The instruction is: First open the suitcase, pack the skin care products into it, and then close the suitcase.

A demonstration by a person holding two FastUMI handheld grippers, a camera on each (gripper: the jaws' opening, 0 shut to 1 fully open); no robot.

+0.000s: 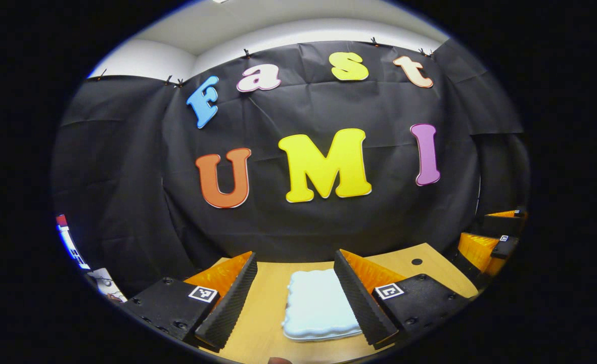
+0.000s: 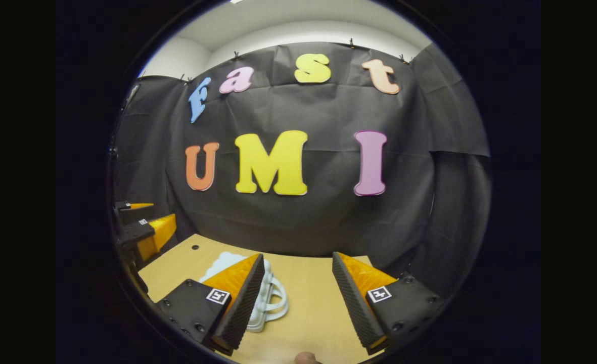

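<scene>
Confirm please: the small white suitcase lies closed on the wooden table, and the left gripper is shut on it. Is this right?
Not quite. The left gripper is open, its fingers apart over the table, not pressing the suitcase, as the left gripper view shows. The suitcase does lie closed on the wooden table.

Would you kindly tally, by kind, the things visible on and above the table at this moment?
Suitcase: 1, white, closed, lying flat on the table
Tongs: 2, the left and the right, both open and empty
Table: 1
Total: 4
</scene>
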